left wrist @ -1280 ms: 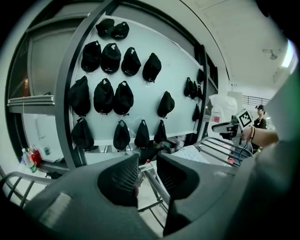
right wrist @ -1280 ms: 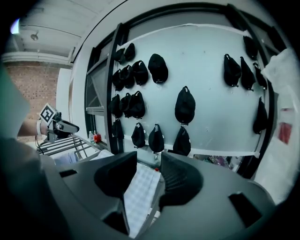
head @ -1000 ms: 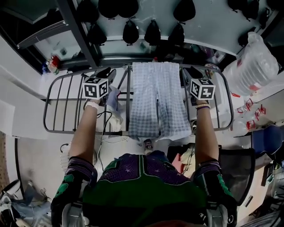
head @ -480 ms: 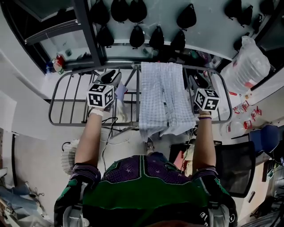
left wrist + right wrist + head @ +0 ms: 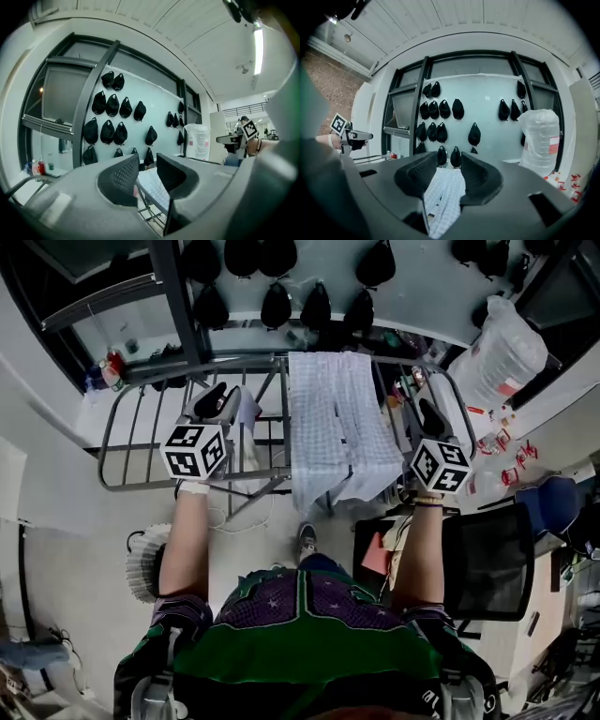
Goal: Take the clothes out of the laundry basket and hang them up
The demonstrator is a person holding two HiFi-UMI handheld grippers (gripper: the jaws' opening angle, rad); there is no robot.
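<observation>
Checked cloth (image 5: 337, 427) is draped over the middle of the drying rack (image 5: 131, 442), hanging down on its near side. Both forearms reach forward, roughly parallel, one on each side of that cloth.

The left gripper (image 5: 223, 395) is held over the rack's left-hand rails, pointing level at the wall. In the left gripper view its fingers (image 5: 123, 176) are spread with a clear gap, and only the rack and cloth show far behind them.

The right gripper (image 5: 427, 412) sits over the rack's right end, just beside the cloth and not touching it. Its fingers (image 5: 478, 176) are spread too and pinch nothing, the cloth showing through the gap from a distance.

Behind the rack is a pale wall with rows of black caps (image 5: 277, 306) and a dark window frame (image 5: 173, 296). A big clear plastic bag (image 5: 502, 357) stands off the rack's right end. A black chair (image 5: 487, 563) sits near the rack's right corner, by the person's right arm. Pale floor (image 5: 66, 549) shows beneath the rack.
</observation>
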